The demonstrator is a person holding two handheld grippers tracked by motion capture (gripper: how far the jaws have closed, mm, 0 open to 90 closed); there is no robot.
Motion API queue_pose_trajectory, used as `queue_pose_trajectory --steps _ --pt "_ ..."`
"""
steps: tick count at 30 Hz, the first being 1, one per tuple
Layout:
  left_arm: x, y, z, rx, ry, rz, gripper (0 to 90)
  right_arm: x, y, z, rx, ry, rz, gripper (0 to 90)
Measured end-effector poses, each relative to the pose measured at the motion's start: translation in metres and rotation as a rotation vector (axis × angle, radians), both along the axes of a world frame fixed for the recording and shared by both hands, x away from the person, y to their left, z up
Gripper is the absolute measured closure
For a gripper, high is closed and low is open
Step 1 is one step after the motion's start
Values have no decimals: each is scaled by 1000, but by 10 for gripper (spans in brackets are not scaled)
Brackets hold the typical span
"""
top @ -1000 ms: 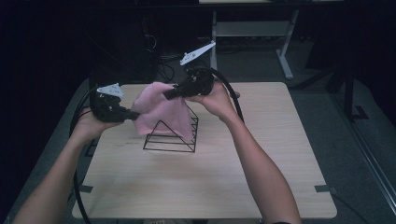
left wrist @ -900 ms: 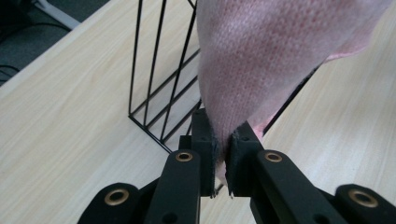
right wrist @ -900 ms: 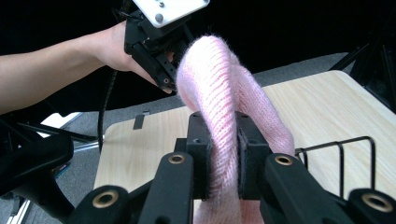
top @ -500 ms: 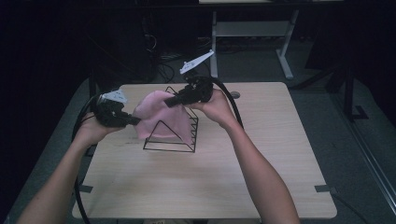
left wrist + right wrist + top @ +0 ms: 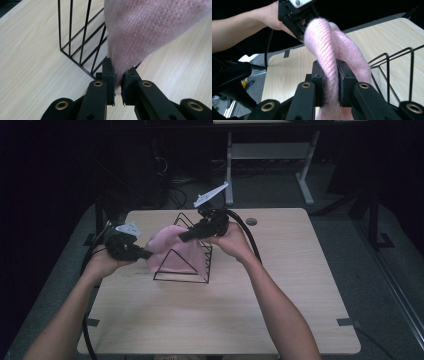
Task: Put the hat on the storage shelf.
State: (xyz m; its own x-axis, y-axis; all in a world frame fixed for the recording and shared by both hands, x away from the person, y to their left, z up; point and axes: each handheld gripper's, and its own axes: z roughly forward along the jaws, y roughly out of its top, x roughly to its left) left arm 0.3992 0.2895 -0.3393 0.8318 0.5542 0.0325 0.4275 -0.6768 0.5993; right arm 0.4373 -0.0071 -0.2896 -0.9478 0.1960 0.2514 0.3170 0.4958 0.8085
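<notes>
Since the earlier frames, the pink knitted cloth [image 5: 170, 251] has been brought lower and further over the black wire rack [image 5: 182, 262], with both grippers carried down alongside it. By size, the light wooden table [image 5: 280, 310] comes first; the wire rack stands on it towards the far left part of its top. The cloth is draped over the rack's near-left side, covering part of its triangular front. It is held at two ends: the left gripper [image 5: 146, 254] is seen just left of the rack, its jaws clamped on a lower edge of the cloth [image 5: 150, 32] with a thin fold pinched between them. The right gripper [image 5: 186, 236] is held above the rack's top, its jaws closed tightly on a thick fold of the cloth [image 5: 337, 57]. Black cables are seen trailing from both grippers towards the table's near edge.
</notes>
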Motion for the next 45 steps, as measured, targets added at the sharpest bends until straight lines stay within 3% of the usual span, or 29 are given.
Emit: queue_pose_trajectory --steps 4,10,20,31,33,37,40,45 --pt "1 -2 -4 28 -11 -12 833 0 2 -5 -5 19 1 778" --pt "1 0 -16 12 16 0 832 0 4 -13 -22 22 7 774" --pt "4 -1 -32 40 43 7 830 0 8 -28 -44 49 21 750" --pt "7 1 -40 61 63 14 837 -4 7 -30 -62 58 28 657" --pt "8 2 -40 61 66 22 841 -4 5 -30 -64 43 30 664" --pt "8 3 -40 52 75 24 849 -6 2 -27 -58 9 14 781" --pt "7 5 -38 27 76 28 855 -6 1 -28 -65 10 14 818" --pt "7 6 -38 34 74 29 854 -4 0 -35 -74 24 17 822"
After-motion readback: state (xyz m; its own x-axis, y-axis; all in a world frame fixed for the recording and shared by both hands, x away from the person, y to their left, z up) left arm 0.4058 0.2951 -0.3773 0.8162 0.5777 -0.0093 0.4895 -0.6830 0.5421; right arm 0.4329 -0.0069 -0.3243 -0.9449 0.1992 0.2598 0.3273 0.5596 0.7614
